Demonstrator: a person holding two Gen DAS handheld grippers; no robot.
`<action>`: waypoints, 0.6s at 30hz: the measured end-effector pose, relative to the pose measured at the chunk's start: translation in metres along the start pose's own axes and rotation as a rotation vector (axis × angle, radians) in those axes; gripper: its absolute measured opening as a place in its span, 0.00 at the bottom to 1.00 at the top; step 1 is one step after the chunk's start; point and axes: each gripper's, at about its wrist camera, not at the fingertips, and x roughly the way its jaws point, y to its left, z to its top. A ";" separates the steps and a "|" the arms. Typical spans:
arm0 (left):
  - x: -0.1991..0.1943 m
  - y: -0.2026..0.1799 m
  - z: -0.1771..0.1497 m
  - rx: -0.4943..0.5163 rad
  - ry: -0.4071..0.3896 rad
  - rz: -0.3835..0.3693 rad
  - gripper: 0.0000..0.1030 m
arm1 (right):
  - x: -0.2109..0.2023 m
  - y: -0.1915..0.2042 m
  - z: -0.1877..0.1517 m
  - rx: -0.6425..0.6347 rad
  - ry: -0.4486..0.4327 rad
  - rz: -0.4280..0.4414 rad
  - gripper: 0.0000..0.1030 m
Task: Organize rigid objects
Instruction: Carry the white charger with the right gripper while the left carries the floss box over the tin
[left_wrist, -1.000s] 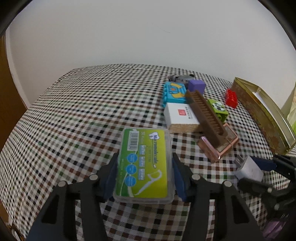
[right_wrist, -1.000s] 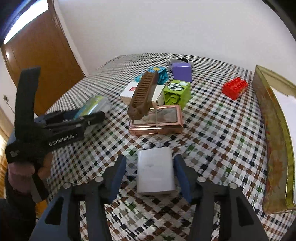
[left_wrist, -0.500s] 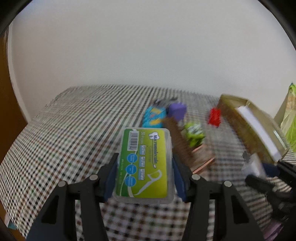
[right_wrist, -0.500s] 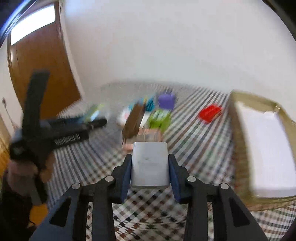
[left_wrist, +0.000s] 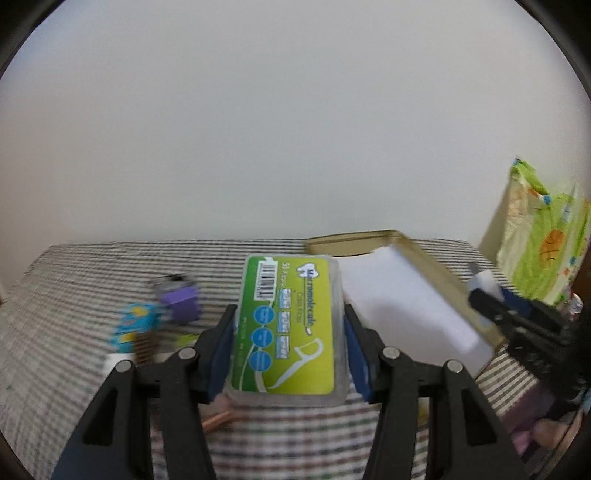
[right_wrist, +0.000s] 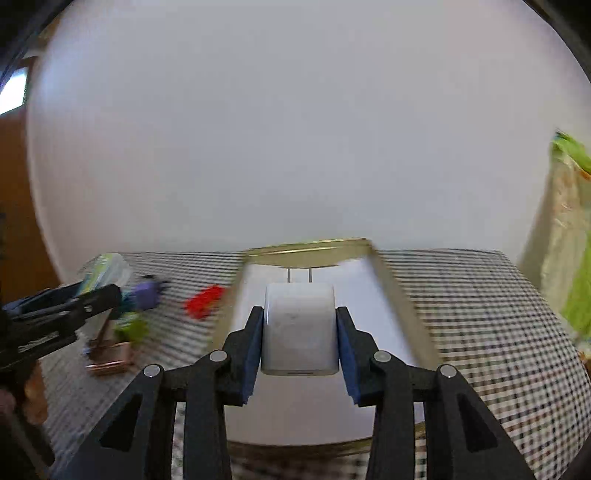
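My left gripper (left_wrist: 288, 343) is shut on a clear floss-pick box with a green label (left_wrist: 288, 325), held above the checked table. Behind it to the right lies the gold tray (left_wrist: 436, 266) with a white lining. In the right wrist view my right gripper (right_wrist: 299, 332) is shut on a white charger plug (right_wrist: 299, 328), prongs pointing away, held over the gold tray (right_wrist: 391, 288). The right gripper with the white plug (left_wrist: 487, 284) also shows at the right of the left wrist view. The left gripper (right_wrist: 74, 306) with its box shows at the left of the right wrist view.
Left of the tray lie a purple block (left_wrist: 181, 302), a blue toy (left_wrist: 133, 325), a red brick (right_wrist: 205, 301), a green block (right_wrist: 129, 328) and a copper-rimmed case (right_wrist: 110, 358). A green patterned bag (left_wrist: 543, 251) stands at the far right. A white wall rises behind the table.
The right gripper closed on the white plug and lifted it over the gold tray. The left gripper rose and swung right with the floss box toward the tray.
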 end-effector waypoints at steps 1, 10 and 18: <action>0.007 -0.012 0.003 0.011 0.003 -0.012 0.52 | 0.004 -0.006 -0.001 0.014 0.003 -0.014 0.39; 0.058 -0.081 0.004 0.075 0.045 -0.070 0.52 | 0.010 -0.042 -0.009 0.082 0.021 -0.081 0.39; 0.077 -0.103 -0.002 0.080 0.069 -0.074 0.52 | 0.015 -0.046 -0.011 0.071 0.017 -0.122 0.39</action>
